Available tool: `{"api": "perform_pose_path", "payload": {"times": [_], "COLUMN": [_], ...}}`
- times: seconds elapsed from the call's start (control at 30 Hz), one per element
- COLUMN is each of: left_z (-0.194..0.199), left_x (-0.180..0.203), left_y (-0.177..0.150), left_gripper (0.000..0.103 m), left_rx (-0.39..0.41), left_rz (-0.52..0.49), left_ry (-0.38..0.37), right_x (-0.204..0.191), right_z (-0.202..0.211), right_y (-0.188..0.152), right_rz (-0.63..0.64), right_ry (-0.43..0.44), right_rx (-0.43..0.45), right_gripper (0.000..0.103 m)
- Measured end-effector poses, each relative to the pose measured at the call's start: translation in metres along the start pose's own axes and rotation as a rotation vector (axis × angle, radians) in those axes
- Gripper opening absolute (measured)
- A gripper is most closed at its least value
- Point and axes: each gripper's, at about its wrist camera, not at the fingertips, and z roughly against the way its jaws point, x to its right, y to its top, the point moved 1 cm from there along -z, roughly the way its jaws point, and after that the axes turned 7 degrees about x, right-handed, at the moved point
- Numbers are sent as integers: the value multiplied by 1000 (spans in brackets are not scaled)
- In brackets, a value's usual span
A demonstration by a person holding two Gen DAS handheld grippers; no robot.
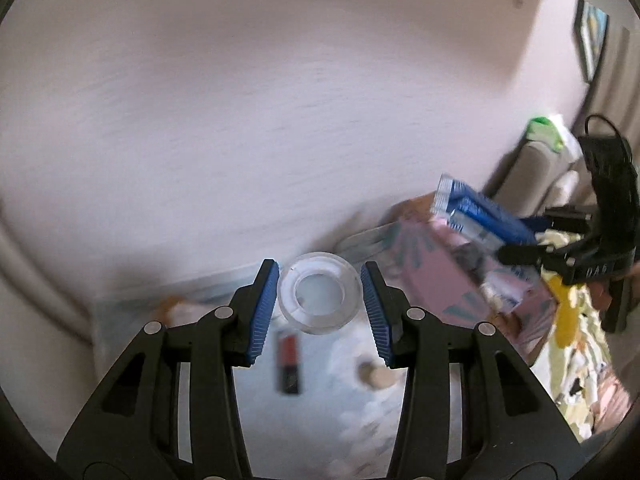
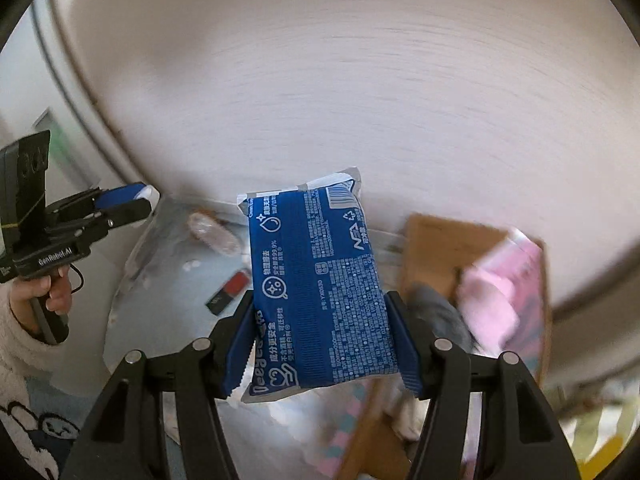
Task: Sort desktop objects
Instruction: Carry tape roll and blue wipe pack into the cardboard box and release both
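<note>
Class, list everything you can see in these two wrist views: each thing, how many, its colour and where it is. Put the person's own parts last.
tape roll: one, clear, between the left gripper's fingers
wipes pack: one, blue with white print, clamped in the right gripper
lighter-like item: one, red and black, lying on the table, blurred
cardboard box: one, brown, at the table's right, holding a pink pack
table: one, pale
left gripper: one, black with blue pads, holding the tape roll
right gripper: one, black with blue pads
hand: one, in a white fleecy sleeve, holding the left gripper's handle
</note>
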Motion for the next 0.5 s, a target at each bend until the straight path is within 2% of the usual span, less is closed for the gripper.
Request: {"api": "perform_pose_path", "payload": {"times": [0.27,0.5], "left_z": [-50,-106], "left_x": [72,140], "left_y": [26,28], "left_gripper": [39,39], "left_rx": [-34,-92], "left_rz": [-70,-152], "left_ry": [-143,-235], "right_x": [39,65], "right_z": [31,41], "right_y": [-47,-84], "right_rz": [-98,-203], "right_ry": [-146,-142], "right_rx": [-7,-8], "right_gripper": [58,58]}}
